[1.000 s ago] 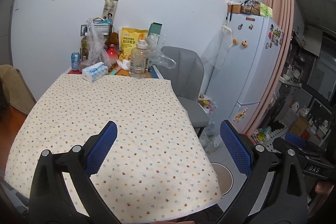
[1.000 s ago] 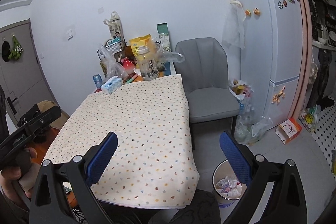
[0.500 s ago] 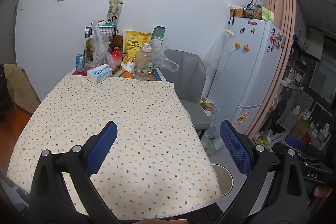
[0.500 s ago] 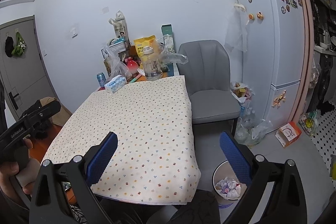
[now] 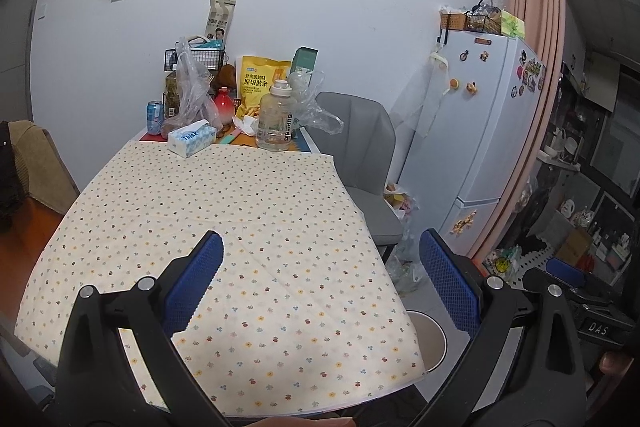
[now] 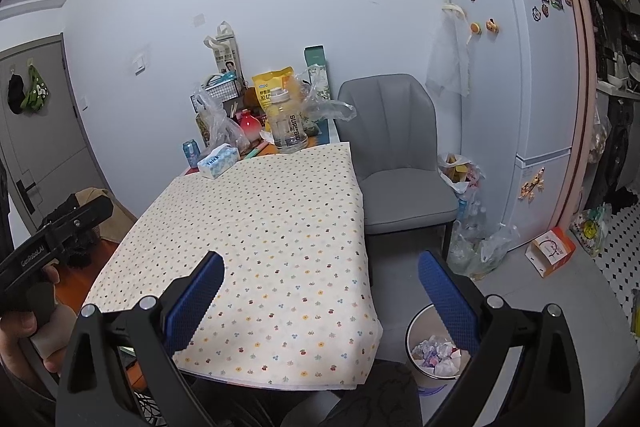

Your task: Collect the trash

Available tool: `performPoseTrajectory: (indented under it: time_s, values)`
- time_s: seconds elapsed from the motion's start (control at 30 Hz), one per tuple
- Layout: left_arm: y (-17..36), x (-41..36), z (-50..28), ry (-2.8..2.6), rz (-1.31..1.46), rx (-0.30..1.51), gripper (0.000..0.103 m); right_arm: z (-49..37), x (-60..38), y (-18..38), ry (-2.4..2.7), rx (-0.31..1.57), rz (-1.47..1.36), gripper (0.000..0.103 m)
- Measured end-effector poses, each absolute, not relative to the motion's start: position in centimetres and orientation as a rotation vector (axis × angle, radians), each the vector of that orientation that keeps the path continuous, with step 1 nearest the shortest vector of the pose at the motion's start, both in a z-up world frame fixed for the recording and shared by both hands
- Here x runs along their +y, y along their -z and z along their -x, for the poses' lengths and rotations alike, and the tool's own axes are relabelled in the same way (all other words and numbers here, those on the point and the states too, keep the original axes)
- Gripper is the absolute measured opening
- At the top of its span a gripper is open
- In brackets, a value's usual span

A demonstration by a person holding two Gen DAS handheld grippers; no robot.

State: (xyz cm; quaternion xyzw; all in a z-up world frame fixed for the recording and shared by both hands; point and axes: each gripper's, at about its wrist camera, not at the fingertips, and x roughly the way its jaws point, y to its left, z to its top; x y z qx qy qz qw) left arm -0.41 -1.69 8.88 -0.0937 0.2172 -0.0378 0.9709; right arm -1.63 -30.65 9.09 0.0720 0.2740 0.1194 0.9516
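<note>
A white trash bin (image 6: 434,351) with crumpled paper and wrappers stands on the floor by the table's near right corner; its rim shows in the left wrist view (image 5: 430,341). My left gripper (image 5: 320,263) is open and empty, above the near end of the table (image 5: 240,211) with the flowered cloth. My right gripper (image 6: 320,285) is open and empty, above the table's near right edge (image 6: 280,227). The left gripper's body (image 6: 48,247) shows at the left of the right wrist view.
At the table's far end stand a tissue box (image 5: 192,138), a large clear bottle (image 5: 275,123), a can (image 5: 155,117), a yellow snack bag (image 5: 258,83) and plastic bags. A grey chair (image 6: 396,155), filled bags (image 6: 460,175) and a white fridge (image 6: 520,87) are right.
Both grippers have drawn back and up from the table, so more of the room shows. Both stay open and empty.
</note>
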Motion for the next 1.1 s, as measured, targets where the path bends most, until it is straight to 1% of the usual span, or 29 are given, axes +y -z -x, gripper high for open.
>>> performPoseTrajectory:
  time_s: [1.1]
  values:
    - [-8.3, -1.77, 0.16, 0.07, 0.196, 0.453, 0.097, 1.47, -30.65, -8.47, -0.24, 0.563, -0.149, 0.095]
